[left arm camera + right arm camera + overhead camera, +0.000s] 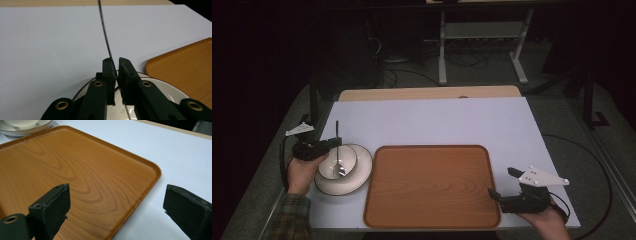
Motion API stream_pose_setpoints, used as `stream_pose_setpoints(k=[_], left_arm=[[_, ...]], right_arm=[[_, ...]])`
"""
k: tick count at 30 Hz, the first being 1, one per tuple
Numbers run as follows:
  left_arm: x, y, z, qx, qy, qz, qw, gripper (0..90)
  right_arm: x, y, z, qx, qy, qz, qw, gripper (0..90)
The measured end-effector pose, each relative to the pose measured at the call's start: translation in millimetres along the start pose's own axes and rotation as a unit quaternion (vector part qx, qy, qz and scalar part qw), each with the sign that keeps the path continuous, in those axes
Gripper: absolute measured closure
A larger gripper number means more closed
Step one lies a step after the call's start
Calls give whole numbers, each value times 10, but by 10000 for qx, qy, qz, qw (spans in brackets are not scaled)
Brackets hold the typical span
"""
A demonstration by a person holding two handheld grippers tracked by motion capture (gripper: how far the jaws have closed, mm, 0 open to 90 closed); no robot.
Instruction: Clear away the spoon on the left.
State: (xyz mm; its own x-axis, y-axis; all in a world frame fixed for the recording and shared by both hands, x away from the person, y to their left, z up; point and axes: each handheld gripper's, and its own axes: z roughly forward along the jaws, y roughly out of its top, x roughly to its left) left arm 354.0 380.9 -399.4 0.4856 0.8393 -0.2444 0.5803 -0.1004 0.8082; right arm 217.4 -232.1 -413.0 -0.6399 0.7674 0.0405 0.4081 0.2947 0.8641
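Observation:
A white bowl [338,161] sits on a white plate [358,176] at the table's left. A metal spoon [337,150] stands with its scoop in the bowl and its thin handle [105,35] rising away. My left gripper [332,143] is shut on the spoon's handle just above the bowl, jaws pressed to it [116,71]. A wooden tray [432,185] lies in the middle, bare. My right gripper [501,183] stands open over the tray's near right corner [150,170], jaws wide apart with nothing between them [116,202].
The white table top [437,120] stretches bare behind the tray. A tan board [427,93] edges its far side. Beyond it stand a metal frame's legs [442,50] and cables on the dark floor.

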Motion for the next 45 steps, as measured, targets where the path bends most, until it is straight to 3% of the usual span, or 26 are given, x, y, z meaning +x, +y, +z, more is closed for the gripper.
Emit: stream_pose_setpoints(k=[5, 11, 20, 32, 45], left_arm=[[30, 0, -121, -313, -232, -145, 9991, 877], [32, 3, -224, -460, -349, -123, 9983, 887], [-7, 51, -372, -713, -310, 9, 9970, 890], [-196, 183, -486, -991, -297, 410, 9938, 889], [-447, 322, -538, -1148, -708, 594, 9891, 889]], right_arm=[[-7, -1, -7, -5, -3, 11, 10000, 65], [-5, 1, -4, -4, -2, 8, 10000, 66], [-10, -2, -13, -8, -2, -1, 10000, 66], [-15, -3, -16, -15, -5, -3, 10000, 66], [-19, -1, -24, -35, -10, 8, 10000, 66]])
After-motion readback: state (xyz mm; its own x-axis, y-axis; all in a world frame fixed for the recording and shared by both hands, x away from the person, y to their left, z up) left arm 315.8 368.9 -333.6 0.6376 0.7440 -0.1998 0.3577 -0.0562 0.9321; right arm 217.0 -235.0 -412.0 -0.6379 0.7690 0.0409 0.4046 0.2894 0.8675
